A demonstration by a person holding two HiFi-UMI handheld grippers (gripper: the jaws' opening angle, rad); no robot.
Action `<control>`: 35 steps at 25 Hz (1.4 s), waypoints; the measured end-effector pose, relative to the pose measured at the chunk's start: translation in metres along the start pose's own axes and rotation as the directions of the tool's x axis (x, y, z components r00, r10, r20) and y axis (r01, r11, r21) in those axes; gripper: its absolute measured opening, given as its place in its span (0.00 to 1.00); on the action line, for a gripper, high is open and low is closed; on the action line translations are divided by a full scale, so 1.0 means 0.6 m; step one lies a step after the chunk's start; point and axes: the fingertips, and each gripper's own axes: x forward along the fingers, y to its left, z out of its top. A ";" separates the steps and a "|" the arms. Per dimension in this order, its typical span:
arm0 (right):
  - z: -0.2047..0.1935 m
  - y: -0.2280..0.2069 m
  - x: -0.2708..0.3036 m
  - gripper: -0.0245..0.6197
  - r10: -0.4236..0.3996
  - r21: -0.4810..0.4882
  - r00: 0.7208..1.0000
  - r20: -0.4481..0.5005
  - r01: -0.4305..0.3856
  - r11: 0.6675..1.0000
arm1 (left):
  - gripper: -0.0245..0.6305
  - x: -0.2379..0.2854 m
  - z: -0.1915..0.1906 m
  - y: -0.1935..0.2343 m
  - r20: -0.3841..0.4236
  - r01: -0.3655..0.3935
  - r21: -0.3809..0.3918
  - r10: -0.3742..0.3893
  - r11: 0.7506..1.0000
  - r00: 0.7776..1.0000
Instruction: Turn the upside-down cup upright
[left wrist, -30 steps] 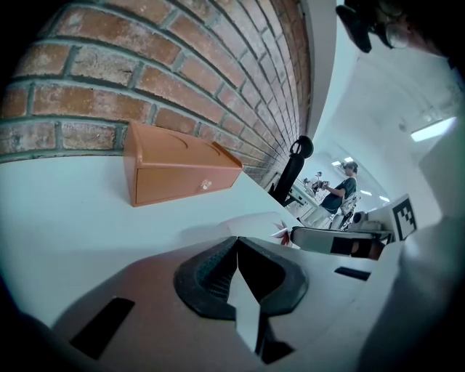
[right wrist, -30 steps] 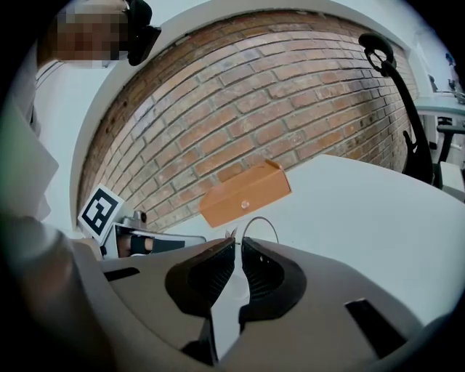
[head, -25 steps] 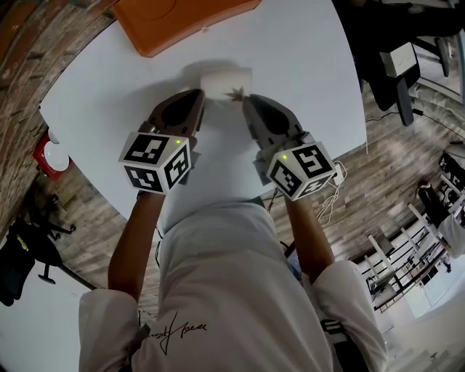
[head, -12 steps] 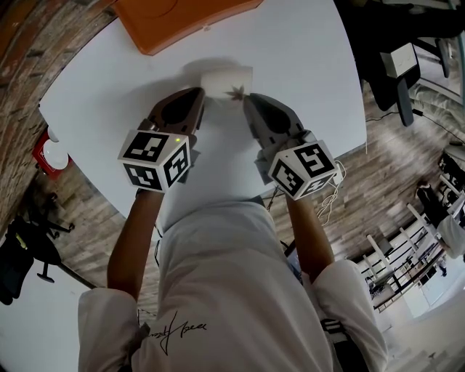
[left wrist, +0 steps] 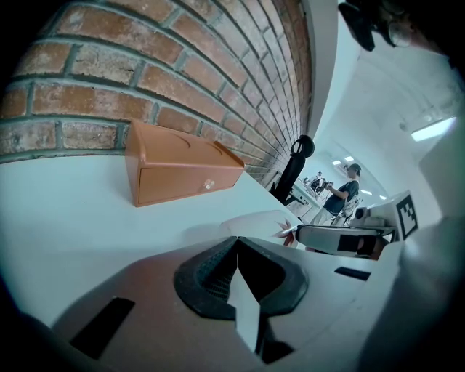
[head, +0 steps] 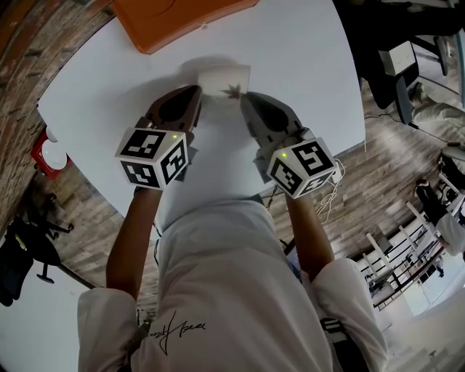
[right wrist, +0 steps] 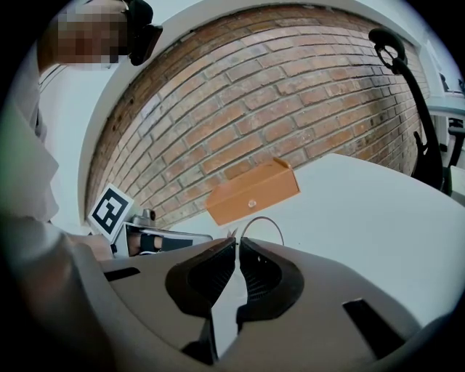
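While jaws meet, left tool (head: 196, 94) and right tool (head: 247, 99) flank cup (head: 224, 78).

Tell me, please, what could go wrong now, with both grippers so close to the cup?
1. The left gripper has its fingers together beside the cup. It may only push the cup, which looks light, toward the orange box.
2. The right gripper is almost closed at the thin rim, and I cannot tell whether it holds the wall. Such a narrow pinch could slip or dent the cup during the turn.
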 end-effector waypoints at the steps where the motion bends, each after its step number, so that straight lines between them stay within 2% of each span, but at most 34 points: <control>1: 0.000 0.002 0.000 0.07 0.003 -0.002 1.000 0.000 -0.003 1.000 | 0.05 -0.001 0.000 0.001 0.000 0.002 -0.001 -0.002 1.000 1.000; 13: 0.009 0.013 -0.001 0.07 0.033 -0.023 0.999 0.007 -0.033 0.999 | 0.05 0.001 0.001 0.004 0.000 0.003 -0.004 -0.003 1.000 1.000; 24: 0.021 0.031 0.001 0.07 0.056 -0.064 0.998 0.006 -0.055 0.996 | 0.05 0.004 -0.001 0.010 0.005 -0.030 0.003 0.030 1.000 1.000; 35: 0.034 0.047 0.008 0.07 0.081 -0.099 0.997 0.001 -0.081 0.992 | 0.05 0.005 -0.003 0.017 0.003 -0.019 -0.024 0.019 1.000 1.000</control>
